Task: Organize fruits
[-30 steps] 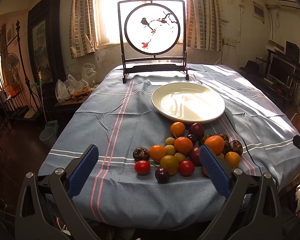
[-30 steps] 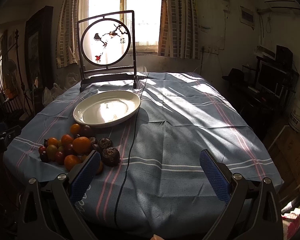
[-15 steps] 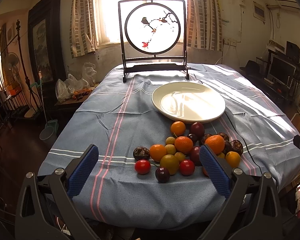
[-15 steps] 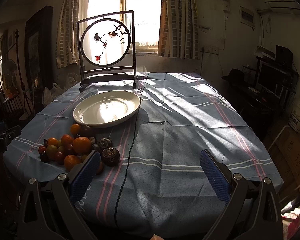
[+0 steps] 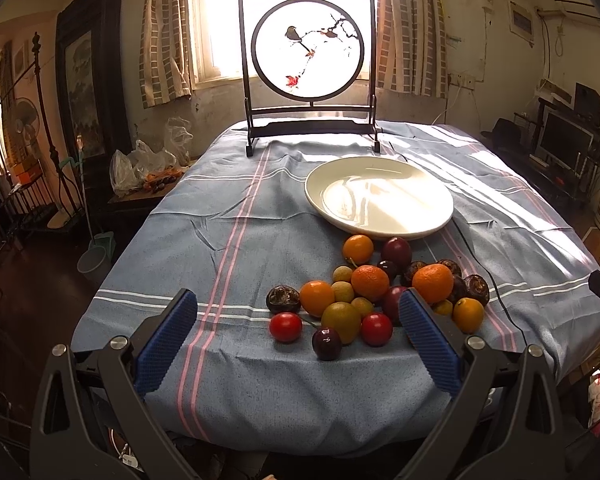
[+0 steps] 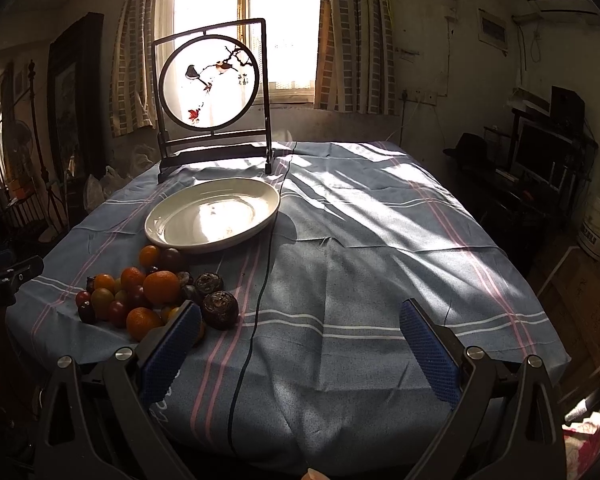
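On the blue striped-cloth counter [image 5: 228,216]: heap of small round mixed fruits [image 5: 374,294], directly ahead of wide-spread left gripper [image 5: 298,332]; right gripper [image 6: 300,344], equally wide, offset rightward.

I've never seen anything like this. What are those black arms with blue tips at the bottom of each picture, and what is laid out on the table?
Those are no robot's arms: a person holds a two-finger gripper in each hand, and a wide-angle camera on each looks forward along its fingers. One picture comes from the left gripper, the other from the right gripper. The blue parts are the finger pads. Both grippers are open and hold nothing.

On the blue striped tablecloth lies a pile of fruit: oranges, red, dark and yellowish small fruits. Behind it sits an empty white plate, and further back stands a framed round screen painted with birds. A thin black cable crosses the cloth beside the fruit.
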A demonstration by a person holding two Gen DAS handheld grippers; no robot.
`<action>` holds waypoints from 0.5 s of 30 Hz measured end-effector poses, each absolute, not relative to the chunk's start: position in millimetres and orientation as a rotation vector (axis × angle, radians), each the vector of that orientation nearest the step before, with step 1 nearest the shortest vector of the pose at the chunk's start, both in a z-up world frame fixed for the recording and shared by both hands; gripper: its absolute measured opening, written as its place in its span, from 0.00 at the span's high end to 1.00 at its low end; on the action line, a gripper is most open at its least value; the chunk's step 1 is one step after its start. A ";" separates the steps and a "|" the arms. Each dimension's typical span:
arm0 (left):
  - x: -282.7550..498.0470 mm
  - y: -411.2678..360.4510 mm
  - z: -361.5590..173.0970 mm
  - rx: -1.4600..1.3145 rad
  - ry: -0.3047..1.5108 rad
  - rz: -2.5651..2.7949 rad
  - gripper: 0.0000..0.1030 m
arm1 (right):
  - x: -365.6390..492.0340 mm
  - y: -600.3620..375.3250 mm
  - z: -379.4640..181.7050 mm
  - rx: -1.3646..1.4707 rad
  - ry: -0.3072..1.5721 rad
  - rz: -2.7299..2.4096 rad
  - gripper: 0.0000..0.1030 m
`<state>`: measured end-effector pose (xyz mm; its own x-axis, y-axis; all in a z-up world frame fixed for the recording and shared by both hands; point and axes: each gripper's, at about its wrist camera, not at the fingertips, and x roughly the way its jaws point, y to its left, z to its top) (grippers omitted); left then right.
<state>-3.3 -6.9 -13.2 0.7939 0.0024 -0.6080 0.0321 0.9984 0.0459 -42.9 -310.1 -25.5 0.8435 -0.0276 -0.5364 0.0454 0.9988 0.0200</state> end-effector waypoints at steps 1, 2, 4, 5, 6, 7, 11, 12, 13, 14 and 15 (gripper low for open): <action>-2.9 -5.9 -15.3 0.053 0.661 -0.027 0.04 | -43.0 -310.2 -25.7 0.033 0.565 -0.036 0.03; -2.3 -5.8 -17.7 0.054 0.670 -0.041 0.04 | -43.0 -309.9 -26.1 0.033 0.564 -0.034 0.03; -2.3 -7.2 -25.6 0.068 0.690 -0.079 0.04 | -42.3 -309.1 -27.1 0.032 0.565 -0.029 0.03; -2.1 -8.8 -31.8 0.088 0.699 -0.085 0.04 | -42.2 -308.6 -27.9 0.032 0.566 -0.025 0.03; -1.9 -11.0 -38.6 0.115 0.709 -0.086 0.04 | -41.8 -308.3 -28.9 0.032 0.567 -0.022 0.03; -1.4 -12.9 -46.1 0.138 0.717 -0.085 0.04 | -41.0 -307.8 -30.3 0.032 0.570 -0.019 0.03; 0.1 -15.0 -75.4 0.193 0.750 -0.118 0.05 | -33.8 -306.1 -40.5 0.035 0.607 0.002 0.03; 1.5 -15.2 -80.9 0.204 0.758 -0.122 0.14 | -32.0 -304.8 -44.2 0.033 0.619 0.008 0.03; 3.7 -15.1 -85.6 0.211 0.768 -0.132 0.34 | -30.4 -303.5 -47.7 0.031 0.629 0.016 0.04; 8.0 -14.7 -90.5 0.211 0.787 -0.146 0.44 | -28.5 -302.1 -50.7 0.028 0.639 0.020 0.05; 12.8 -13.5 -95.3 0.198 0.809 -0.165 0.54 | -26.9 -300.8 -53.6 0.026 0.647 0.025 0.08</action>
